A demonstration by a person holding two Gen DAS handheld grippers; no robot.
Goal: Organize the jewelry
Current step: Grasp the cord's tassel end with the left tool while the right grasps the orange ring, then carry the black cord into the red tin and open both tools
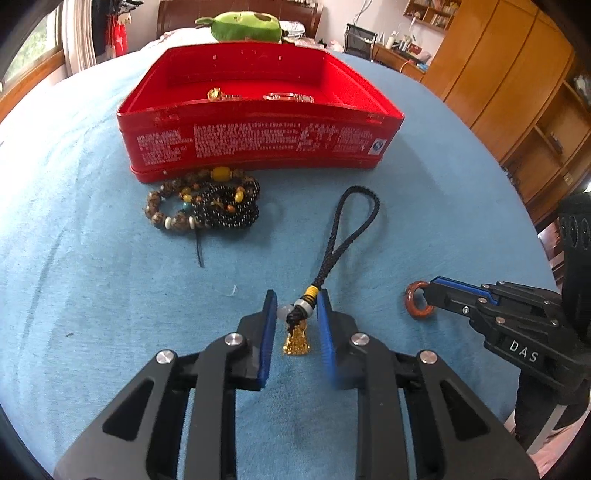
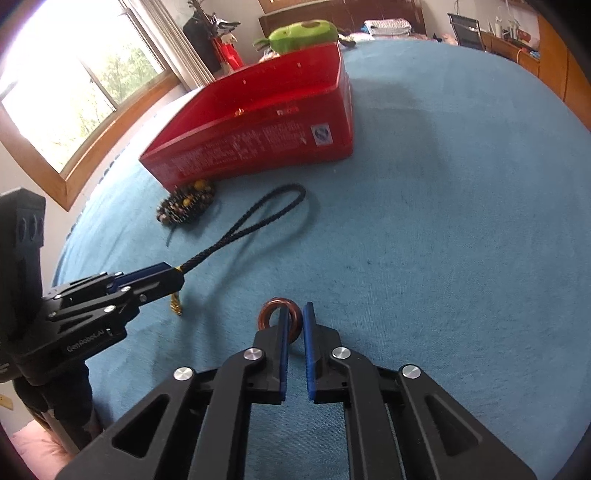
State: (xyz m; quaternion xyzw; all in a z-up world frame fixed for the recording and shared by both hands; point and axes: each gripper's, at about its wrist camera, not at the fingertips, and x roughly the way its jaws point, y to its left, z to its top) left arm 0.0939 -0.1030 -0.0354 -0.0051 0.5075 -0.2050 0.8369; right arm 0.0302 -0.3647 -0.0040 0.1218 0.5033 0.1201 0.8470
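Observation:
A red tin box stands open on the blue cloth, with a few small jewelry pieces inside. A pile of bead bracelets lies against its front wall. My left gripper is closed around the knot of a black braided cord pendant with a gold tassel; the cord loop lies on the cloth toward the box. My right gripper is shut on a reddish-brown ring, which stands on edge on the cloth. The ring and right gripper also show in the left wrist view.
A green plush toy lies behind the box. The red box, beads and cord show in the right wrist view, with the left gripper at its left. Wooden cabinets stand at the right.

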